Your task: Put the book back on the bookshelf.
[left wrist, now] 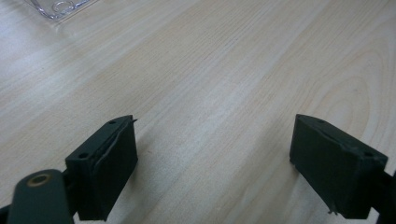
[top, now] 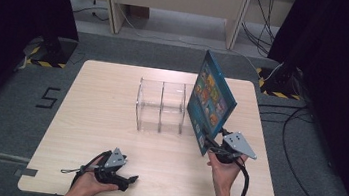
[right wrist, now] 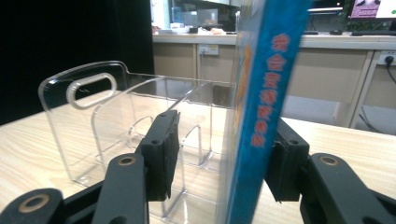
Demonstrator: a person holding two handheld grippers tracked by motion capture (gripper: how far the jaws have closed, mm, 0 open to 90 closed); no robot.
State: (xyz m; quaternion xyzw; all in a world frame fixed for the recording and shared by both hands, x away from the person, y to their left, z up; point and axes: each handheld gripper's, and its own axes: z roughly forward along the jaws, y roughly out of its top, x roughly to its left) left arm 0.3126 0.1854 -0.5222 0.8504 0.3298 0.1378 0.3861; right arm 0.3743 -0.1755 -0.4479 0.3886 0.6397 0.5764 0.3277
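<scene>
Book cut off top and bottom by the right gripper view's edges; spine lettering there too blurred to read. Cover pictures too small to make out from the high view. Right-hand end of the clear rack hidden behind the book. Only one rack corner caught at the left gripper view's top edge.

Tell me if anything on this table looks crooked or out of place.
Nothing looks spilled or broken. The blue book is tilted, leaning over the clear rack's right end, with the right gripper at its lower corner. The left gripper is open near the table's front edge.
</scene>
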